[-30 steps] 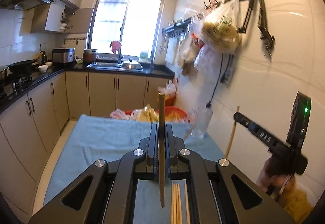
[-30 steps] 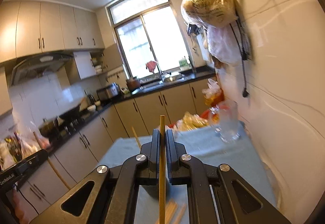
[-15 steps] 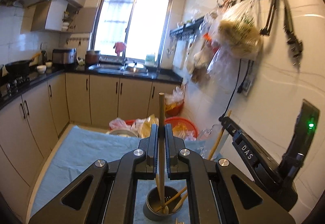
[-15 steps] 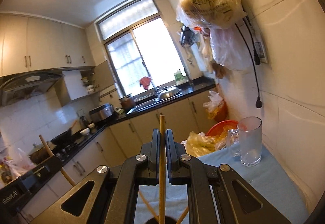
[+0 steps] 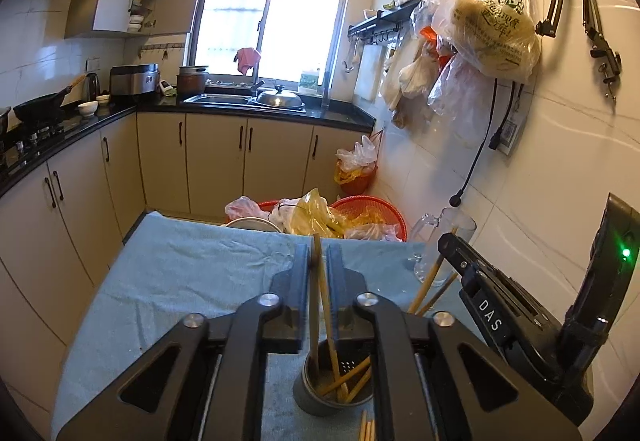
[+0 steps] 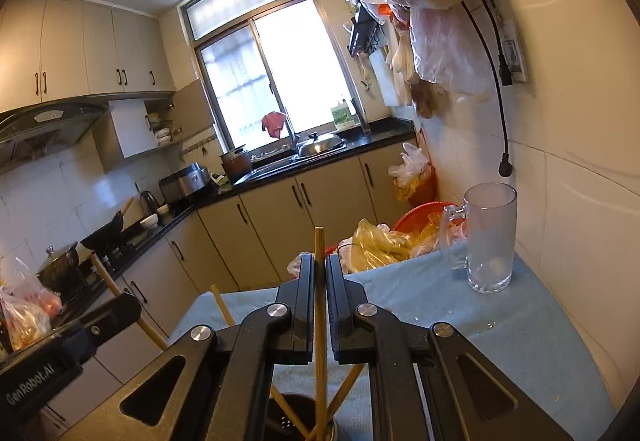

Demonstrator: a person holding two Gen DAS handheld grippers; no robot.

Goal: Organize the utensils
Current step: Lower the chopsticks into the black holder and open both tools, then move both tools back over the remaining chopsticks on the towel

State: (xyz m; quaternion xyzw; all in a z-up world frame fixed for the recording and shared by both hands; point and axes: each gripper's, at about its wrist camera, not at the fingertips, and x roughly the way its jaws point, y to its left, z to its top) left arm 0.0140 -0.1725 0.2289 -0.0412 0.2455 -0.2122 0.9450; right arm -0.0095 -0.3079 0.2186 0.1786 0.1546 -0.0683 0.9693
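Observation:
A grey metal utensil cup stands on the blue-cloth table and holds several wooden chopsticks. My left gripper has its jaws slightly parted, with a chopstick leaning loose between them, its lower end in the cup. My right gripper is shut on a chopstick that stands upright with its tip down in the cup. The right gripper also shows at the right of the left wrist view. A few loose chopsticks lie on the cloth in front of the cup.
A glass mug stands on the table by the tiled wall. Red baskets with plastic bags sit past the table's far edge. Bags hang from wall hooks. Kitchen cabinets and the sink are beyond.
Both grippers moved down over the cup, lowering their chopsticks into it. The left jaws have parted a little, and its chopstick now leans free.

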